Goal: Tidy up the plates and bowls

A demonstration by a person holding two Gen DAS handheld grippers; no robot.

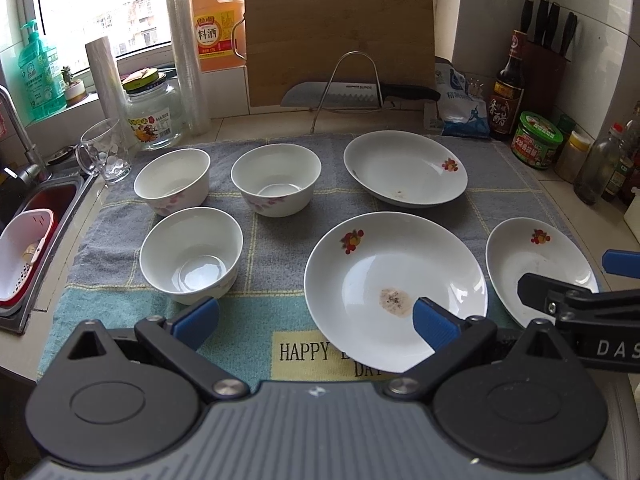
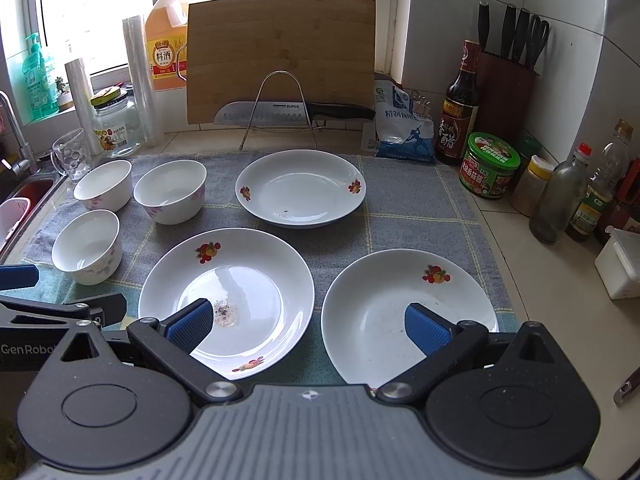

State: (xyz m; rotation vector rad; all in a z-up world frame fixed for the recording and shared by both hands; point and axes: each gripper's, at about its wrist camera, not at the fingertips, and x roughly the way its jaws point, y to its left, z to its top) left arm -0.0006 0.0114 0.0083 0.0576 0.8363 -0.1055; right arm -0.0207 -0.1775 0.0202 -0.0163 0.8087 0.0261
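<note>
Nothing stacked yet: three white floral ceramic bowls (image 1: 191, 254) and three white fruit-print plates (image 2: 226, 300) lying apart on grey checked towel (image 2: 400, 216). Left gripper (image 1: 316, 320) and right gripper (image 2: 308, 326) both spread wide, empty. All sorting outstanding.

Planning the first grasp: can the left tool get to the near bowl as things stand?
Probably yes. The left tool is open and holds nothing, and the near bowl stands alone on the towel just ahead, apart from the other bowls, with nothing between.
</note>
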